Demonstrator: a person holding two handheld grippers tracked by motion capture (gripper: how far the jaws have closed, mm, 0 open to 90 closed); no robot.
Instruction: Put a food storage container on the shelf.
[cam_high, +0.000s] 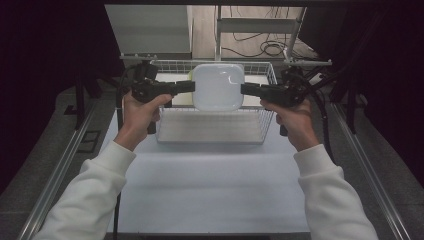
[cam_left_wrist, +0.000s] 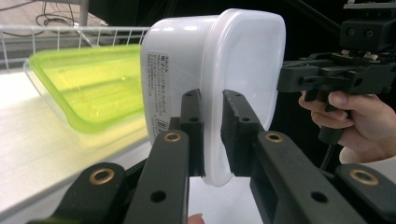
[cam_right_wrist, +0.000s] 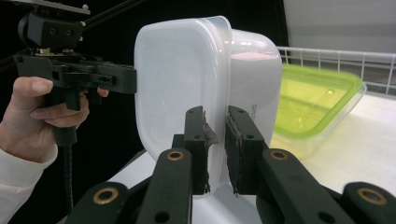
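A white plastic container (cam_high: 218, 86) with a white lid hangs in the air over a wire basket (cam_high: 210, 131), held from both sides. My left gripper (cam_high: 192, 86) is shut on the rim at its left side, my right gripper (cam_high: 243, 89) on the rim at its right. In the left gripper view the jaws (cam_left_wrist: 210, 100) pinch the lid's edge of the container (cam_left_wrist: 243, 56), with the right gripper (cam_left_wrist: 280, 79) beyond it. The right gripper view has its jaws (cam_right_wrist: 215, 114) clamped on the same rim of the container (cam_right_wrist: 177, 79), and the left gripper (cam_right_wrist: 133, 79) opposite.
A clear container with a green lid (cam_left_wrist: 88, 88) lies in the basket behind the white one; it appears again in the right gripper view (cam_right_wrist: 313, 100). The basket stands at the far end of a white table top (cam_high: 210, 185). Metal rails (cam_high: 65, 165) flank the table.
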